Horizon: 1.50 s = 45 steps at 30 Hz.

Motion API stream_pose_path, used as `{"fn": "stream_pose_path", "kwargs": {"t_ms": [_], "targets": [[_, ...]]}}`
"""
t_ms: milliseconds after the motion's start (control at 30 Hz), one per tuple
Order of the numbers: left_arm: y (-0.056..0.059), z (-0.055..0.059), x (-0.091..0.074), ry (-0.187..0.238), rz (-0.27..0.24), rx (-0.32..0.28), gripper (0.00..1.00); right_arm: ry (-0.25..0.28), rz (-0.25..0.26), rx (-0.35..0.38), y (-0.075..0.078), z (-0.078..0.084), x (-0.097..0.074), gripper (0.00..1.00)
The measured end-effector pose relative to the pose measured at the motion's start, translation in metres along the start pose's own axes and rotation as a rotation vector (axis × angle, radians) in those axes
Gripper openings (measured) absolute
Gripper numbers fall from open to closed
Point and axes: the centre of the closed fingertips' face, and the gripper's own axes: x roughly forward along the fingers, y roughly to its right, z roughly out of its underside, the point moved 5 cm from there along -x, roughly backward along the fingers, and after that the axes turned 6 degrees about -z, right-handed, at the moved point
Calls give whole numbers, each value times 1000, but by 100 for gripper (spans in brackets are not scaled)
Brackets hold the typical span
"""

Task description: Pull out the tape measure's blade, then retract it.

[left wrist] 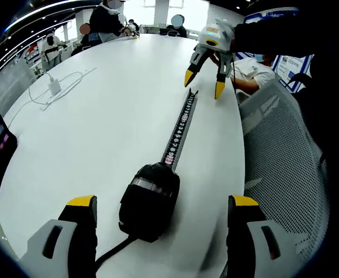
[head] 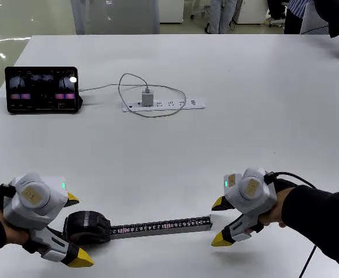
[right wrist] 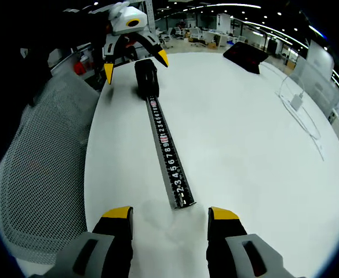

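Note:
A black tape measure (head: 87,227) lies on the white table (head: 215,133) near its front edge, its dark blade (head: 160,226) pulled out flat to the right. My left gripper (head: 76,229) is open, one yellow-tipped jaw on each side of the case (left wrist: 150,191) without touching it. My right gripper (head: 220,222) is open too, just past the blade's free end (right wrist: 181,202), which lies on the table a little ahead of the gap between its jaws. The right gripper (left wrist: 204,84) faces the left gripper (right wrist: 135,65) along the blade (right wrist: 163,139).
A dark tablet (head: 42,89) stands at the left of the table. A white power strip (head: 163,104) with a charger and looped cable lies at mid-table. A grey mesh chair (left wrist: 279,145) sits by the front edge. People stand beyond the far side.

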Motion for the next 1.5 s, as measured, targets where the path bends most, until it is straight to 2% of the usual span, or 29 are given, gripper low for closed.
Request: {"fn": "stream_pose_path", "kwargs": {"t_ms": [200, 267, 367, 467, 533, 567, 600, 633, 667, 733, 833, 867, 967, 1033, 1067, 1100, 1133, 1167, 1200, 1233, 1433, 1500], "targets": [[3, 7, -3, 10, -17, -31, 99, 37, 32, 50, -2, 10, -3, 58], [6, 9, -5, 12, -3, -38, 99, 48, 49, 56, -2, 12, -4, 61], [7, 12, -6, 14, -24, -26, 99, 64, 66, 68, -4, 14, -6, 70], [6, 11, -10, 39, -49, -57, 99, 90, 85, 86, -5, 16, -6, 83], [5, 12, -12, 54, -73, -81, 99, 106, 107, 108, -4, 19, -8, 90], [-1, 10, -13, 91, -132, -60, 99, 113, 113, 134, -4, 21, -9, 92], [-4, 8, -16, 118, -168, -28, 99, 119, 120, 143, -4, 22, -10, 95], [-4, 7, -17, 133, -173, -42, 99, 127, 130, 147, -3, 23, -11, 98], [-4, 9, -20, 133, -187, -88, 99, 135, 149, 160, -2, 26, -13, 99], [-7, 8, -24, 166, -227, -92, 99, 152, 170, 179, -1, 28, -17, 99], [-8, 10, -28, 194, -249, -146, 99, 185, 211, 211, 1, 30, -23, 99], [-7, 11, -28, 193, -245, -172, 99, 191, 224, 221, 2, 31, -24, 99], [-5, 14, -30, 207, -266, -188, 99, 225, 248, 234, 1, 32, -29, 99], [-5, 17, -31, 218, -283, -208, 99, 305, 253, 245, -3, 26, -34, 99], [-4, 18, -32, 226, -288, -222, 99, 320, 266, 244, -4, 25, -37, 99], [-5, 16, -34, 266, -310, -265, 99, 324, 272, 254, -6, 26, -40, 99], [-6, 14, -37, 297, -325, -274, 99, 333, 274, 259, -8, 25, -42, 99], [-6, 16, -39, 306, -342, -287, 99, 343, 281, 267, -10, 25, -45, 99], [-7, 19, -40, 297, -357, -289, 99, 355, 289, 265, -11, 24, -47, 99], [-9, 20, -42, 312, -390, -287, 99, 367, 303, 264, -13, 24, -49, 99], [-5, 29, -50, 347, -417, -309, 99, 369, 350, 276, -23, 36, -55, 99], [-3, 33, -52, 358, -417, -311, 99, 381, 392, 269, -23, 39, -61, 99]]}}
